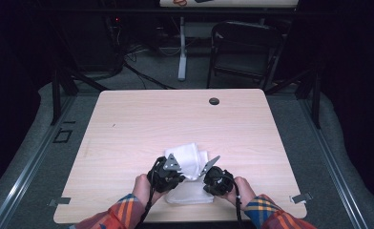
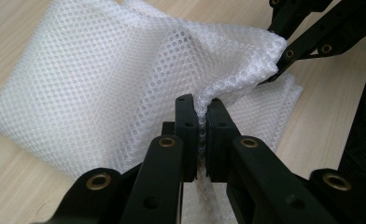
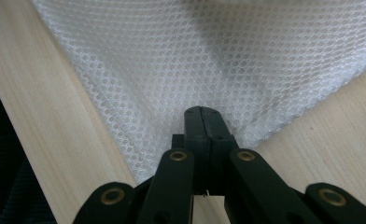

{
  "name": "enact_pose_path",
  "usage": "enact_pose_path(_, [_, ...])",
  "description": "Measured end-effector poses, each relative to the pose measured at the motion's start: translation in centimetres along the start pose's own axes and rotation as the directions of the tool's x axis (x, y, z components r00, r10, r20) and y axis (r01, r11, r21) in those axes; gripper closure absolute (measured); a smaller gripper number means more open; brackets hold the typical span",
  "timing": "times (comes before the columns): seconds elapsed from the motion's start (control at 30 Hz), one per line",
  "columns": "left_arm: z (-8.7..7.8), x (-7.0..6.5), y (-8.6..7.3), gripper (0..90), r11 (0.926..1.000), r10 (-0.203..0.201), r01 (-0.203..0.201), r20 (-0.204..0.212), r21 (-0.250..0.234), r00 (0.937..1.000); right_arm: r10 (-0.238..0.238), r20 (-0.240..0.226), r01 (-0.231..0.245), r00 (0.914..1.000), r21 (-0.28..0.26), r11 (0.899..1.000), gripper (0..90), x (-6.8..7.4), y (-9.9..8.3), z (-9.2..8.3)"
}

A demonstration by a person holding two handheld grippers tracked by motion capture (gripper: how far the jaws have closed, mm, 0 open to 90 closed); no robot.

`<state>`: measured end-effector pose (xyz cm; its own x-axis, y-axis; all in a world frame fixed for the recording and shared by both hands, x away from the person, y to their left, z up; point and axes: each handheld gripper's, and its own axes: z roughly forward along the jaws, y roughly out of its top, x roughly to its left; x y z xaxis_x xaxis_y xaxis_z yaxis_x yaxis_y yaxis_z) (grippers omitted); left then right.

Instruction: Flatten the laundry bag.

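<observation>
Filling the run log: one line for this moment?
left gripper: shut on mesh bag | right gripper: shut on mesh bag | bag: partly lifted off table, near front edge

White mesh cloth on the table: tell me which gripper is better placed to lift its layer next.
Left, probably. The left gripper pinches a raised fold of the white mesh cloth; the right gripper clamps a low corner against the wooden table.

Table [image 1: 142, 119] brightly lit from above — dark surroundings; close views sharp, softly shadowed.
</observation>
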<state>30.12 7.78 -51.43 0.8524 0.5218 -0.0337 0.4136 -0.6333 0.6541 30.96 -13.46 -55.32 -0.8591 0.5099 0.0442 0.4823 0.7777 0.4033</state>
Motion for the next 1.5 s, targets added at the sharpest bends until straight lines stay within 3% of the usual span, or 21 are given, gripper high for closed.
enact_pose_path(0.37, [-1.8,0.6,-0.6,85.6,0.999,-0.027,0.026,-0.03,-0.036,0.9992,-0.003,0.025,0.003,0.9997,0.022,1.0,90.0,0.2,0.0,-0.1])
enact_pose_path(0.77, [-3.1,1.0,-1.8,85.0,0.9986,-0.04,0.039,-0.032,-0.036,0.9987,0.002,0.04,-0.005,0.9992,0.054,0.999,90.0,-0.3,-0.3,-0.5])
enact_pose_path(0.87, [-3.5,1.2,-2.2,84.9,0.9983,-0.048,0.047,-0.036,-0.034,0.9982,0.017,0.04,-0.018,0.999,0.042,0.999,90.0,-0.4,-0.4,-0.4])
enact_pose_path(1.5, [-4.4,2.1,-3.5,85.4,0.9952,-0.096,0.094,-0.08,-0.03,0.9922,0.037,0.065,-0.041,0.9972,0.054,0.998,90.0,-0.8,-0.7,-0.7])
